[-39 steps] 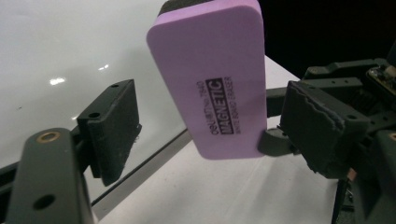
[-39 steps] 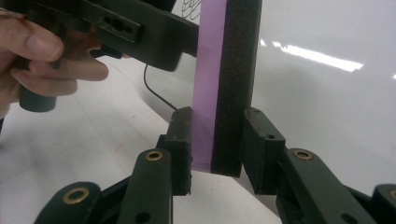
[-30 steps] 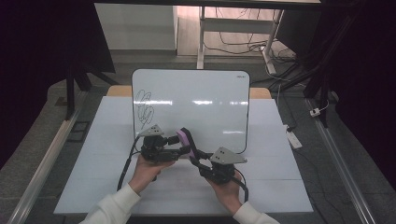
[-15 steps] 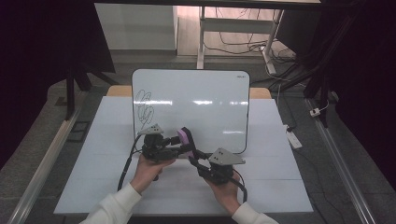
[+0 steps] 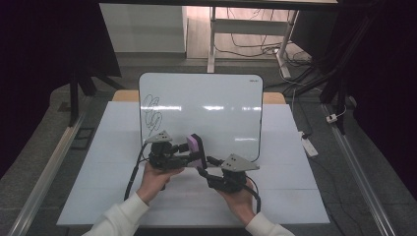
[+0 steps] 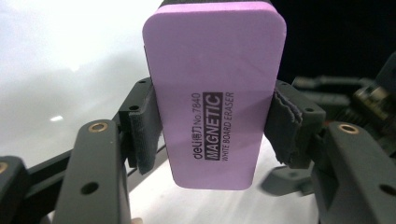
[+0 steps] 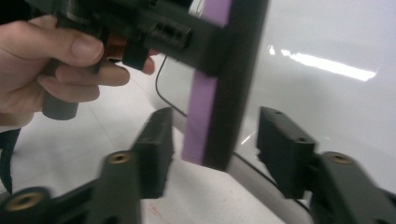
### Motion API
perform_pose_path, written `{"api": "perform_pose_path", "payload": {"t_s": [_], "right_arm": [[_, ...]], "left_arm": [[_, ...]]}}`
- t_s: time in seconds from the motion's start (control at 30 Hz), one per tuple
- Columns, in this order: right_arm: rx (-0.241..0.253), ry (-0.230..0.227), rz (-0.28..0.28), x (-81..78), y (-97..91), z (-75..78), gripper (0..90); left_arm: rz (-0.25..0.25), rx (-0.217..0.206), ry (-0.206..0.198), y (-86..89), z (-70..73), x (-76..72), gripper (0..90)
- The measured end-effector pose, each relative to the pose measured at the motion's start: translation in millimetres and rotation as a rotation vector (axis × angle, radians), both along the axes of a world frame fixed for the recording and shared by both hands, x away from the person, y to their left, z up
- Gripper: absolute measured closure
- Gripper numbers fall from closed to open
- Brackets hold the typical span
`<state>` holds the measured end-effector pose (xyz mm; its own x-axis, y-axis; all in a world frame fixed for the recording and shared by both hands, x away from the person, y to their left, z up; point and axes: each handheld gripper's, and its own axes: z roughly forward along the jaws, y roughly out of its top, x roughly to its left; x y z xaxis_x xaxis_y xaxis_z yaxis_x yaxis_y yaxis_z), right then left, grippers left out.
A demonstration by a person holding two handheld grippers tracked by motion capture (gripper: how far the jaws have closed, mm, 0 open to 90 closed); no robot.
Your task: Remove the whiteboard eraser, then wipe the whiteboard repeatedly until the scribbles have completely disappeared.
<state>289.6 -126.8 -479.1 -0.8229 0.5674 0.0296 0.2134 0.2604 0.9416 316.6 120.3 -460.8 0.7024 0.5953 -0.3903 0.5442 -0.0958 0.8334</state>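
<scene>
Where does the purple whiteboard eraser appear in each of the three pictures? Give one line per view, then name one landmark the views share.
High view: the eraser sits left of centre, in front of the whiteboard's lower edge, held by the left gripper.
Left gripper view: eraser at centre, label facing the camera, clamped between the pads.
Right gripper view: eraser edge-on, upper centre, between the right gripper's open jaws, untouched.
Shared landmark: the whiteboard.

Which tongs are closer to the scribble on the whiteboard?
Left. The left tongs hold the purple eraser just below the scribble; the right tongs sit farther below and right.
</scene>
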Motion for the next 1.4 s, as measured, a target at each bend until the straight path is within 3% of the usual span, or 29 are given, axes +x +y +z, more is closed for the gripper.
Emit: {"api": "perform_pose_path", "payload": {"t_s": [0.17, 0.27, 0.4, 0.53, 0.63, 0.83, 0.97, 1.27, 1.4], "right_arm": [[0.011, 0.011, -0.01, 3.9, -22.8, 10.7, 34.9], [-0.043, 0.017, -0.066, 11.4, -50.4, 10.0, 33.4], [-0.056, 0.04, -0.1, 14.1, -72.4, 5.2, 32.9], [-0.094, 0.025, -0.136, 14.7, -102.1, 0.0, 32.1], [-0.109, 0.024, -0.138, 15.5, -112.2, -1.7, 32.0], [-0.129, 0.025, -0.15, 17.4, -138.9, -6.9, 32.0], [-0.117, 0.033, -0.166, 20.3, -148.7, -10.0, 32.5], [-0.139, 0.04, -0.184, 24.1, -151.6, -14.0, 32.7], [-0.149, 0.037, -0.193, 24.5, -151.4, -14.6, 32.7]], "left_arm": [[0.03, 0.104, -0.053, 9.7, 11.4, -7.3, 40.5], [0.05, 0.148, -0.086, 16.9, 19.3, -14.1, 40.4], [0.077, 0.155, -0.096, 31.5, 25.6, -19.0, 40.4], [0.108, 0.168, -0.099, 46.1, 29.0, -20.4, 40.4], [0.136, 0.173, -0.106, 56.0, 32.3, -21.0, 40.4], [0.177, 0.227, -0.131, 68.5, 39.1, -22.7, 40.4], [0.205, 0.265, -0.141, 75.8, 41.7, -22.9, 40.4], [0.271, 0.279, -0.147, 91.5, 46.7, -19.7, 40.4], [0.319, 0.333, -0.153, 97.2, 47.6, -14.7, 40.4]]}}
